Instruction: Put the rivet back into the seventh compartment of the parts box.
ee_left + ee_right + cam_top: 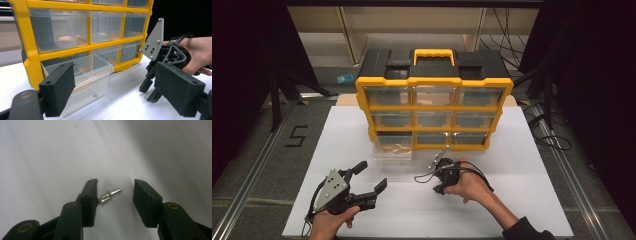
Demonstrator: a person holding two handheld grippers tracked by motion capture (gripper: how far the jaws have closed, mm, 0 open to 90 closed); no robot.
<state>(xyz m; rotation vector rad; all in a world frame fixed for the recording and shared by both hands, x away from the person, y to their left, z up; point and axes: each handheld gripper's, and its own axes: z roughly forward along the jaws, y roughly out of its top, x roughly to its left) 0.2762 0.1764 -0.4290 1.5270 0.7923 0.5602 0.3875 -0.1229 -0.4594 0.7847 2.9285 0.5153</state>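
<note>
A yellow and black organiser [434, 80] with clear drawers stands at the back of the white table [522, 200]. Its bottom-left drawer [393, 149] is pulled out onto the table; in the left gripper view the drawer [85, 75] holds something small and brownish. My right gripper [115, 192] points down at the table, open, with two small silver screws [110, 195] lying between its jaws, close to the left jaw. The high view shows that right gripper [439, 189] in front of the organiser. My left gripper [371, 176] is open and holds nothing, aimed at the drawer.
The right hand and its gripper [150, 90] stand to the right of the pulled-out drawer in the left gripper view. A black "5" [296, 136] marks the floor on the left, and cables [552, 135] lie on the right. Metal rails run along both sides of the table.
</note>
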